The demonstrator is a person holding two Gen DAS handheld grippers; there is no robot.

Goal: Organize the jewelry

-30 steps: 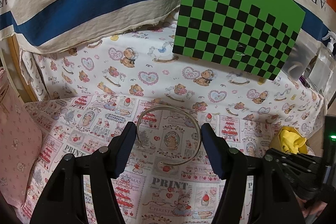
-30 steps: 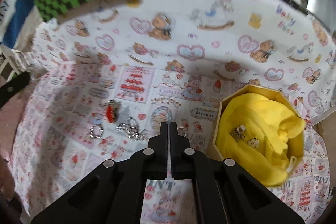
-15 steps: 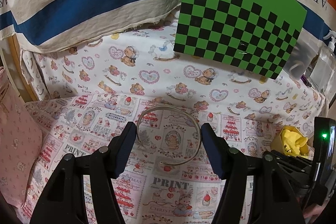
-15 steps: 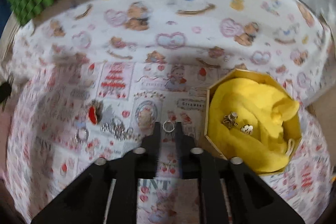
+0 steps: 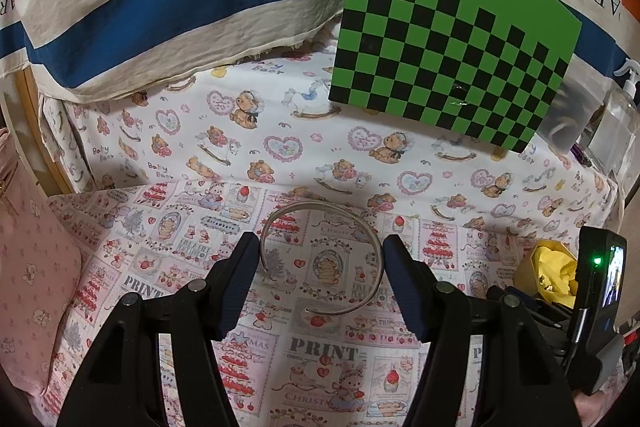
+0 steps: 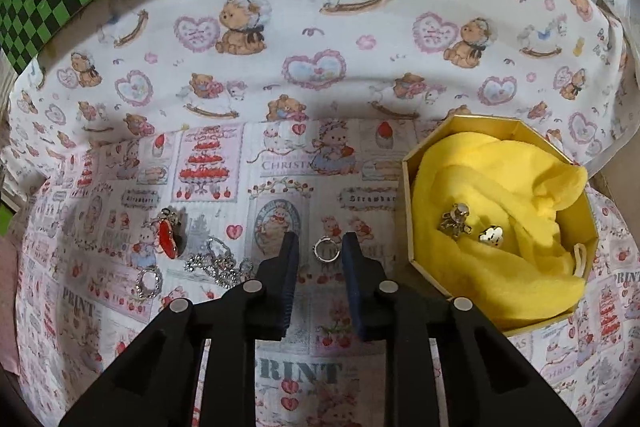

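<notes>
At lower centre, a small silver metal ring (image 6: 325,250) is framed by the spread right tongs (image 6: 320,251), and could be flicked across the printed cloth (image 6: 280,163) if closed off-centre.

Box (image 6: 412,171) blocks right; trinkets (image 6: 216,265) left; cloth (image 6: 280,163) ahead open.

Ring (image 6: 326,251) between the right gripper's (image 6: 320,247) fingers, box (image 6: 588,227) right, jewelry cluster (image 6: 216,265), perhaps chains, left.
</notes>
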